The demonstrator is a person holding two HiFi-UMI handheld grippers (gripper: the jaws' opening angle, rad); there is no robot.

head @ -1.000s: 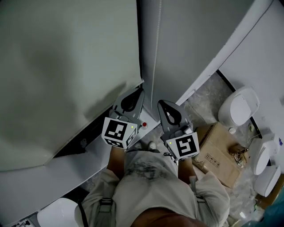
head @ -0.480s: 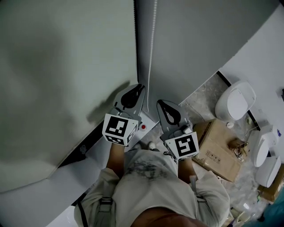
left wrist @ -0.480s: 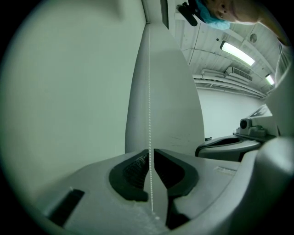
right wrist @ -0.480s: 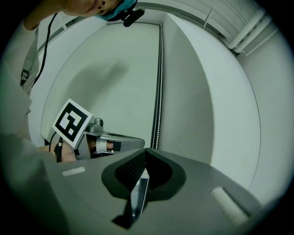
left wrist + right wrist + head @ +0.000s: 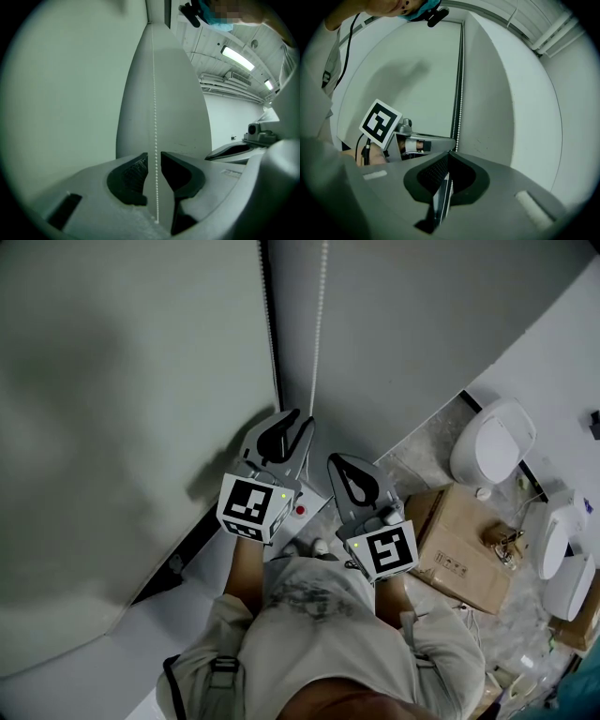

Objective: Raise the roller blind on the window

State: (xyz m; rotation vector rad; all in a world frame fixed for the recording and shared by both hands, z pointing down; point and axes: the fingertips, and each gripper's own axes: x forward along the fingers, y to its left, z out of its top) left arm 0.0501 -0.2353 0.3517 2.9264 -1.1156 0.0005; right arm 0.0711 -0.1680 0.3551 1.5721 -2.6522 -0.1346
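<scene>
Hand-over-hand on the bead chain [image 5: 320, 334]

The roller blind [image 5: 122, 427] fills the frame's left. The right gripper [image 5: 449, 153] is clamped on the chain; the left gripper [image 5: 154, 159] has its jaws slightly apart around it. The left should close before the right releases, then pull straight down.

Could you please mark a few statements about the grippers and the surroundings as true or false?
1. The chain runs between the jaws of the left hand-held gripper. True.
2. The left jaws are pressed tight together. False: they stand apart, with a gap on each side of the chain.
3. The jaws of the right hand-held gripper gape wide. False: their tips meet, with the chain between them.
4. A cardboard box lies on the floor at the person's right. True.
</scene>
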